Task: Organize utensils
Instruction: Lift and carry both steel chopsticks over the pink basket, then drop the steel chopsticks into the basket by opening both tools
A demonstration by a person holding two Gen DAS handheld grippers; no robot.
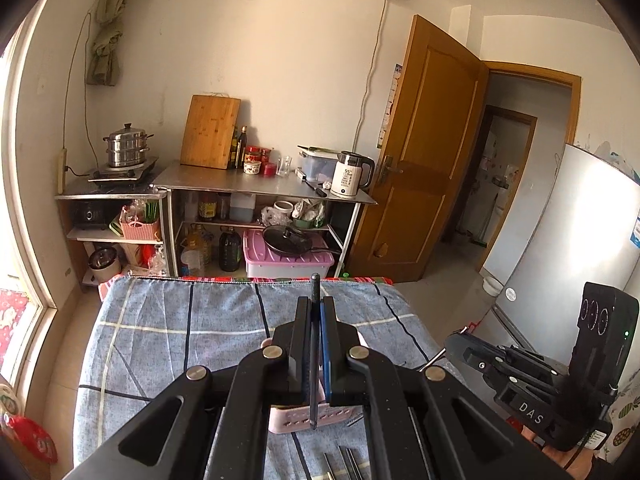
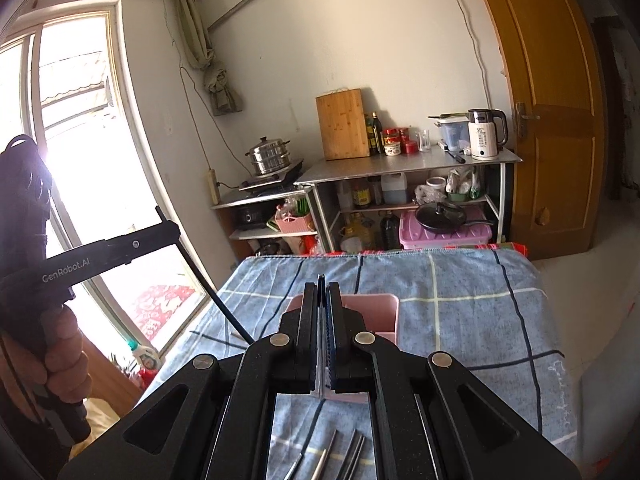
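Left wrist view: the left tool (image 1: pixel 316 308) pinches a dark chopstick (image 1: pixel 314 360) upright above the pink holder (image 1: pixel 308 420) on the desk (image 1: pixel 180 340). The right tool (image 2: pixel 322 292) is pressed together, gripping nothing I can make out; more chopsticks (image 2: pixel 340 452) lie near it.

Right gripper (image 2: pixel 323 292), black, fingers pressed together with nothing visibly between them, held above a blue checked cloth (image 2: pixel 460 304). Pink rectangular plastic holder (image 2: pixel 384 312) on the cloth just beyond the fingertips. Several thin metal utensils (image 2: pixel 340 456) lie at bottom edge. Left gripper (image 2: pixel 168 232) at left clamps a thin dark chopstick (image 2: pixel 212 292), tilted.
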